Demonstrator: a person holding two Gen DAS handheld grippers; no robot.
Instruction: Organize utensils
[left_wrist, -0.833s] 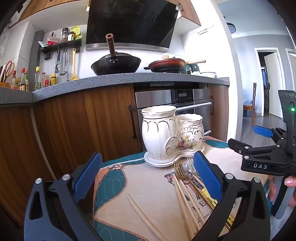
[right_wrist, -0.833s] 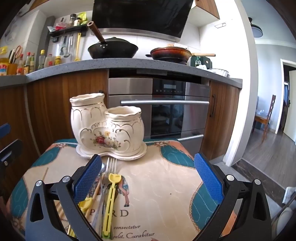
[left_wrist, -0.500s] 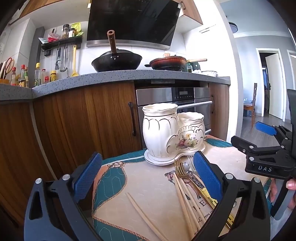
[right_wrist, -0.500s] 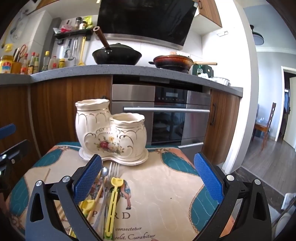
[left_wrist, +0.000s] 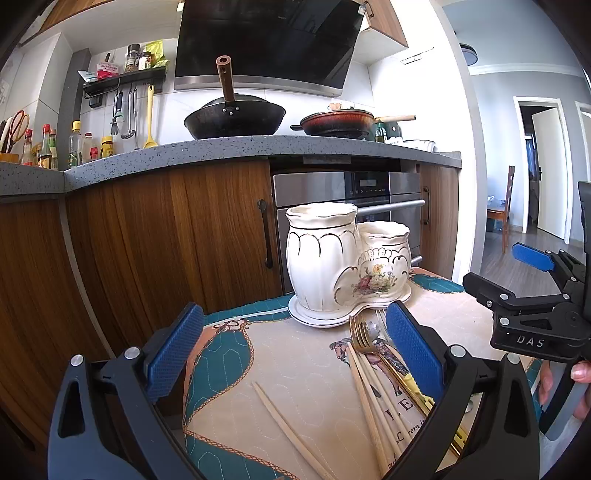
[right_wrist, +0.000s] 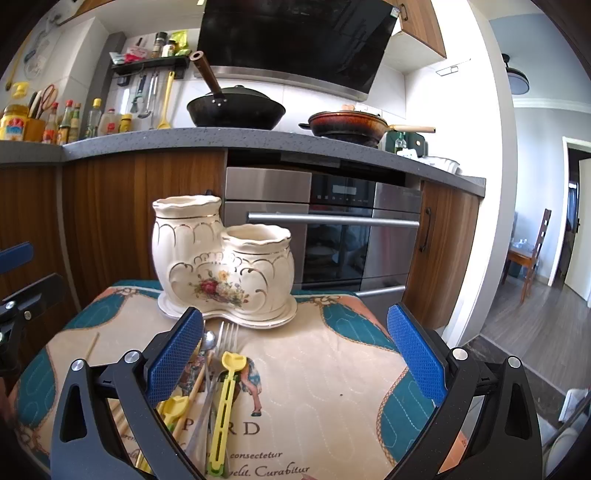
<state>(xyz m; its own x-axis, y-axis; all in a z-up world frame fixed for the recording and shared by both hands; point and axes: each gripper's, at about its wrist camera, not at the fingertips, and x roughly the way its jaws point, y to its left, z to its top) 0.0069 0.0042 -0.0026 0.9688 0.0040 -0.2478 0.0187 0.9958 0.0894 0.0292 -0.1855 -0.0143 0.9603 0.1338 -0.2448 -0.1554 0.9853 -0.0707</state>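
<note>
Claws: we held the left gripper (left_wrist: 291, 350) and right gripper (right_wrist: 293, 352) spread, empty.
Handling: we judged the slim yellow plastic utensil (right_wrist: 225, 402) light, slippery; grasp mid-handle.

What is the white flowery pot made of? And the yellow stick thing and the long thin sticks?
The flowery holder looks like glazed ceramic: glossy cream surface, gold trim, painted roses. The yellow utensil looks like plastic: bright, even colour, moulded slots. The chopsticks seem to be wood or bamboo: pale, matte tan. The fork looks like shiny metal.

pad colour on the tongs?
Blue, with a textured grid, on both tongs' pads; clearest in the right wrist view.
</note>
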